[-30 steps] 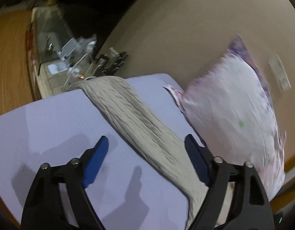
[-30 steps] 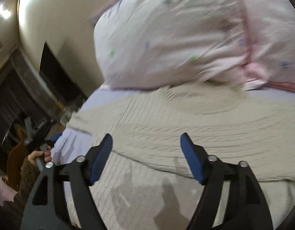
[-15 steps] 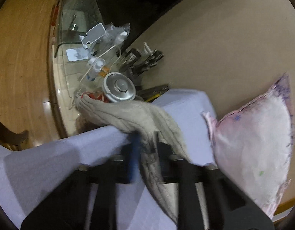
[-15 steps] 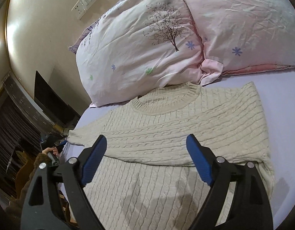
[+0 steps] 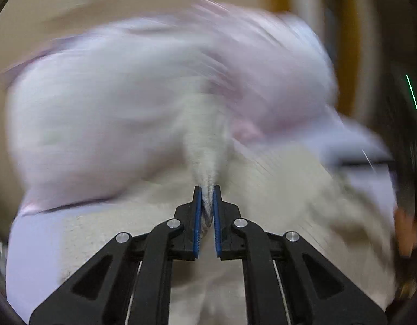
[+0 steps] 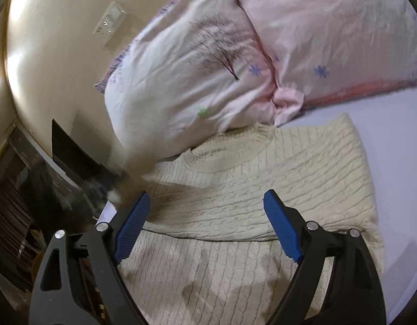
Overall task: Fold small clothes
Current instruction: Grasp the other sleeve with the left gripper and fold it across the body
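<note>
A cream cable-knit sweater (image 6: pixel 262 189) lies flat on the lilac bed sheet (image 6: pixel 392 140), neck toward the pillows. My left gripper (image 5: pixel 207 197) is shut on the sweater's left sleeve (image 5: pixel 205 140), which hangs lifted and blurred in front of me. In the right wrist view the lifted sleeve (image 6: pixel 132 173) shows as a blur at the sweater's left side. My right gripper (image 6: pixel 207 211) is open and empty, hovering above the sweater's body.
Two pale pink pillows (image 6: pixel 208 62) lean against the beige wall (image 6: pixel 59 40) behind the sweater. A dark screen (image 6: pixel 73 154) and cluttered furniture stand past the bed's left edge. The left wrist view is heavily motion-blurred.
My left gripper closed on the sleeve and swung it up and toward the sweater's body. My right gripper stayed open above the sweater, shifting only slightly.
</note>
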